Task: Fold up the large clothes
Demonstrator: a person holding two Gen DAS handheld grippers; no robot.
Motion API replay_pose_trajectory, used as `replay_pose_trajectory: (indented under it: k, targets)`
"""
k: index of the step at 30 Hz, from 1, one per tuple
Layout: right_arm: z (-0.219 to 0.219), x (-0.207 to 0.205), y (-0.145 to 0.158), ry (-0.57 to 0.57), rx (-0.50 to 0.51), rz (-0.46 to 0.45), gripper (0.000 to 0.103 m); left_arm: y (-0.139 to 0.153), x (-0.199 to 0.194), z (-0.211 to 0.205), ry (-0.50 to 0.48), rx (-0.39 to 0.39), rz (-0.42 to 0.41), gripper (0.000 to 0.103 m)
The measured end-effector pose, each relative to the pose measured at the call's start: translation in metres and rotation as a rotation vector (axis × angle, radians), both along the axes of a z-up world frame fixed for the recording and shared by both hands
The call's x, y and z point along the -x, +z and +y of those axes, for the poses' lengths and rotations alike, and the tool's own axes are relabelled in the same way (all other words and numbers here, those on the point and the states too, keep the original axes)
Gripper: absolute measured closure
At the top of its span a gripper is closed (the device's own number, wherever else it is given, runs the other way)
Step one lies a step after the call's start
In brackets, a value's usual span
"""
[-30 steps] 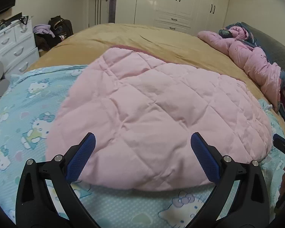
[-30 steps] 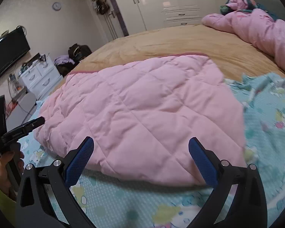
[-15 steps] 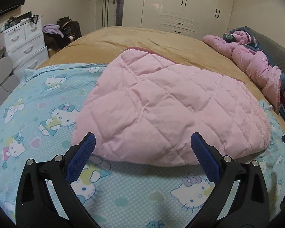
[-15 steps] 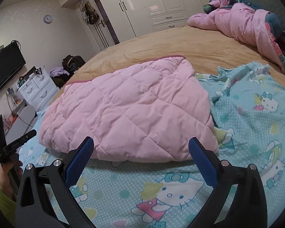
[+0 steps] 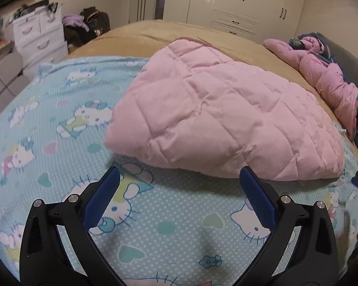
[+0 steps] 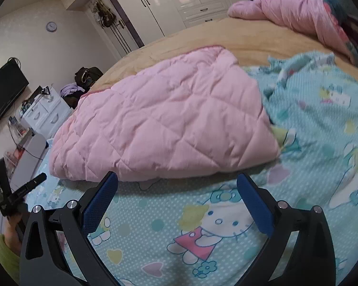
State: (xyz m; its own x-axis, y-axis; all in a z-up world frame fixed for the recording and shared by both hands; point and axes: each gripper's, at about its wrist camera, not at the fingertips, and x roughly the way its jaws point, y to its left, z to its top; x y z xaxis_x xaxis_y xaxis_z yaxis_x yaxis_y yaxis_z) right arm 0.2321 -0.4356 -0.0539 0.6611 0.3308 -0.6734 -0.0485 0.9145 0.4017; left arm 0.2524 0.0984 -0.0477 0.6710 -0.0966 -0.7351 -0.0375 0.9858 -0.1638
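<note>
Both fisheye views are showing soft, even indoor light; its source isn't in frame. The pink quilt [image 5: 222, 124] is casting a thin, diffuse shadow along its near edge onto the cartoon-print sheet [image 5: 155, 226]. Glossy wardrobe doors [image 6: 179, 0] are throwing mild glare. Barrel distortion is bending the bed and walls toward the edges, and black vignetting is eating the corners. The right wrist view is smearing with motion blur across the sheet's right side [image 6: 334, 119]; the left wrist view is blurring at its far right edge. Centres are staying reasonably sharp, slightly noisy.
</note>
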Motion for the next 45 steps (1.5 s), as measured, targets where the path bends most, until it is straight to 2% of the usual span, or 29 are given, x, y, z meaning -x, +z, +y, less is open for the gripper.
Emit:
replay_pose_trajectory:
  k: [5,11,13,15,20,23,33,40,45]
  targets:
    - [-0.001,0.000,-0.020,-0.008,-0.058,0.057,0.004,-0.015,0.002,0.011,0.023,0.084,0.038,0.009]
    - [-0.012,-0.009,-0.047,-0.039,-0.179,0.134,0.004,-0.032,-0.006,0.022,0.035,0.282,0.089,0.009]
    - [-0.017,-0.014,-0.055,-0.058,-0.212,0.159,0.004,-0.036,-0.011,0.023,0.036,0.324,0.102,0.009]
    - [-0.019,-0.020,-0.061,-0.065,-0.234,0.173,0.004,-0.039,-0.016,0.020,0.028,0.340,0.105,0.009]
    - [-0.026,-0.034,-0.067,-0.083,-0.284,0.171,0.004,-0.052,-0.032,0.024,0.045,0.481,0.134,0.009]
    - [-0.036,-0.045,-0.071,-0.110,-0.361,0.179,0.004,-0.055,-0.042,0.027,0.083,0.480,0.133,0.009]
    - [-0.057,-0.086,-0.083,-0.206,-0.519,0.170,0.004,-0.067,-0.070,0.040,0.151,0.610,0.134,0.008]
    - [-0.066,-0.115,-0.088,-0.245,-0.575,0.138,0.004,-0.071,-0.087,0.041,0.164,0.625,0.125,0.008]
    - [-0.071,-0.136,-0.090,-0.257,-0.561,0.107,0.004,-0.072,-0.098,0.036,0.175,0.643,0.123,0.008]
